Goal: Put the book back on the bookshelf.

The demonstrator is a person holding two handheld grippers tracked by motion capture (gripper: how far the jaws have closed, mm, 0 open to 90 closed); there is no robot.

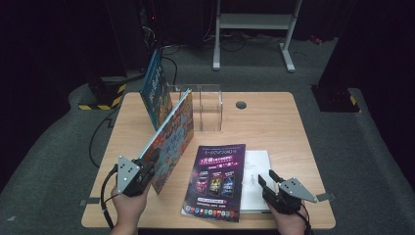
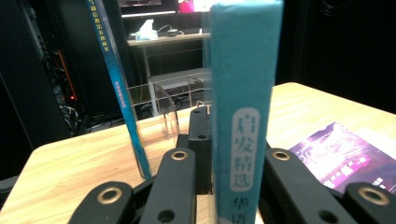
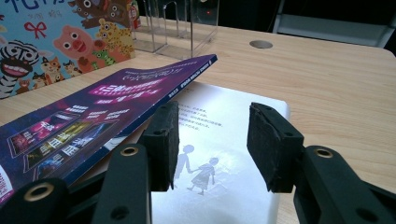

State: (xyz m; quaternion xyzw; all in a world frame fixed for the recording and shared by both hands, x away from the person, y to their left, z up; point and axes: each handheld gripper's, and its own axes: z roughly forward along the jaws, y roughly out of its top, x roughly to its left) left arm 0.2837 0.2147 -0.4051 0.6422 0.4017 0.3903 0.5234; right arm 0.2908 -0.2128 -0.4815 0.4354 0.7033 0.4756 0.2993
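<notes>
Nearest me, at the table's front edge (image 1: 147, 223), my left gripper (image 1: 147, 169) pinches the spine end of the teal picture book (image 1: 171, 139), which stands on edge and leans back toward the rack. From the left gripper view the teal spine (image 2: 245, 107) rises straight between the jaws, both pads pressed against its covers. I judge this hardback stiff and fairly heavy for its thinness, so it should not sag, but glossy boards can slide in the pads; gripping low, close to the spine, is the firmest hold.

On my other side, my right gripper (image 1: 274, 185) hangs with its jaws spread and nothing between them, just over the white booklet (image 3: 224, 140). That booklet lies flat, partly under the purple magazine (image 1: 218, 178), whose far corner lifts slightly in the right gripper view. Both look light and floppy; I would take them by the bound edge, or they will droop.

Farther back, a second blue book (image 1: 155, 85) leans against the left side of the clear acrylic rack (image 1: 208, 107), whose slots stand empty. Beyond it sits a round cable port (image 1: 241, 105).
</notes>
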